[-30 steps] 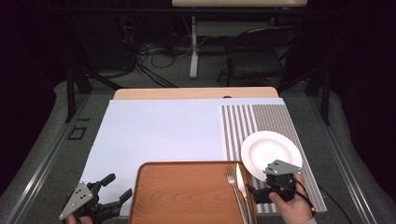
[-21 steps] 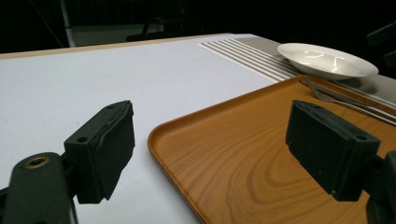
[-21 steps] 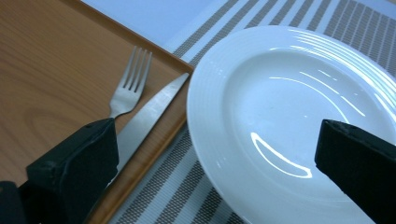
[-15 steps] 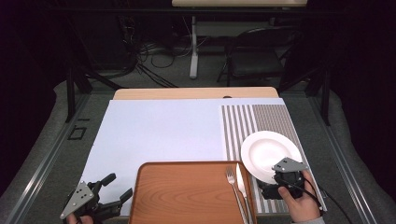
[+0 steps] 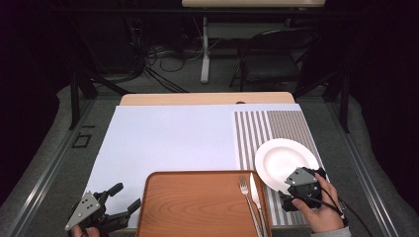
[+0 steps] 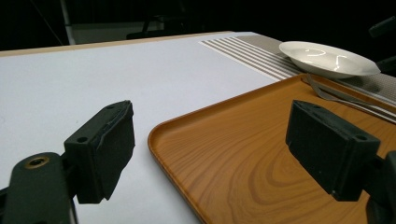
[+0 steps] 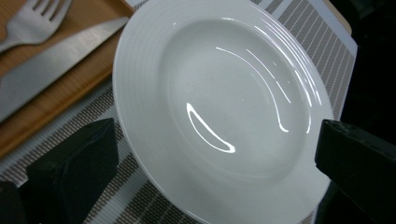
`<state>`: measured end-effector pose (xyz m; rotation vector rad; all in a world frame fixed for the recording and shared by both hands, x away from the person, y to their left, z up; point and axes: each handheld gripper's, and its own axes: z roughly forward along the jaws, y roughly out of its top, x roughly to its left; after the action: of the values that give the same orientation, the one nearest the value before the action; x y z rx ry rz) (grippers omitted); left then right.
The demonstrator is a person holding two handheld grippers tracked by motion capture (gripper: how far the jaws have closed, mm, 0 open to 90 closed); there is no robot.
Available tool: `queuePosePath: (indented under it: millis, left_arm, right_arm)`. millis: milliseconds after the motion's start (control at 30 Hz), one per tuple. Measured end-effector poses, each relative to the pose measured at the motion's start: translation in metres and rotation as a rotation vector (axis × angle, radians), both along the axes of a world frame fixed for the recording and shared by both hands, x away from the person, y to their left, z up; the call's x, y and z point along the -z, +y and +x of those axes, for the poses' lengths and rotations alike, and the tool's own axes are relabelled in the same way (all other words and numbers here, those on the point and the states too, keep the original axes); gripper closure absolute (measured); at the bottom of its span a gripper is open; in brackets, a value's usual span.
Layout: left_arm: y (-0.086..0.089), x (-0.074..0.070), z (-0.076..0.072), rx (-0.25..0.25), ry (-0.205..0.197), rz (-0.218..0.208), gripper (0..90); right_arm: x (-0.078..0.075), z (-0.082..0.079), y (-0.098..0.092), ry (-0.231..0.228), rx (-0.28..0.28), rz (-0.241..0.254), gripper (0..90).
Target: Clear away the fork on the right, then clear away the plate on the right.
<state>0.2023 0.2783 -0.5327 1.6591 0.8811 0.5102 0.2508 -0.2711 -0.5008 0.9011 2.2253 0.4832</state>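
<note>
A white plate [image 5: 285, 160] lies on a striped placemat [image 5: 276, 128] at the right. My right gripper [image 5: 297, 179] is at the plate's near rim, held by a hand. In the right gripper view its jaws stand wide open on either side of the plate [image 7: 219, 93], and the right gripper [image 7: 217, 149] holds nothing. A wooden tray [image 5: 197, 207] sits at the front centre with a fork [image 5: 247, 195] and a knife [image 5: 256, 195] along its right side. My left gripper [image 5: 126, 196] rests open just left of the tray, its jaws straddling the tray's corner [image 6: 187, 135].
A white cover [image 5: 173, 138] spans the table left of the placemat. The table's wooden far edge [image 5: 207, 98] shows beyond it. A chair [image 5: 267, 64] and cables stand on the dark floor behind.
My right gripper has moved right and forward from the tray's corner to the plate's near rim. The left gripper has not moved.
</note>
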Motion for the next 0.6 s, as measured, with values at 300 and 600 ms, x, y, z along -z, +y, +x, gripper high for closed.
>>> queuePosePath:
  millis: [300,600]
  left_arm:
    - [-0.001,0.0,0.0,0.002,0.0,0.002,15.8]
    - [0.0,0.0,0.0,0.001,-0.004,0.001,15.8]
  right_arm:
    - [0.011,0.003,0.001,0.007,-0.037,-0.15,0.0]
    - [0.018,0.004,0.0,0.021,-0.057,-0.175,0.0]
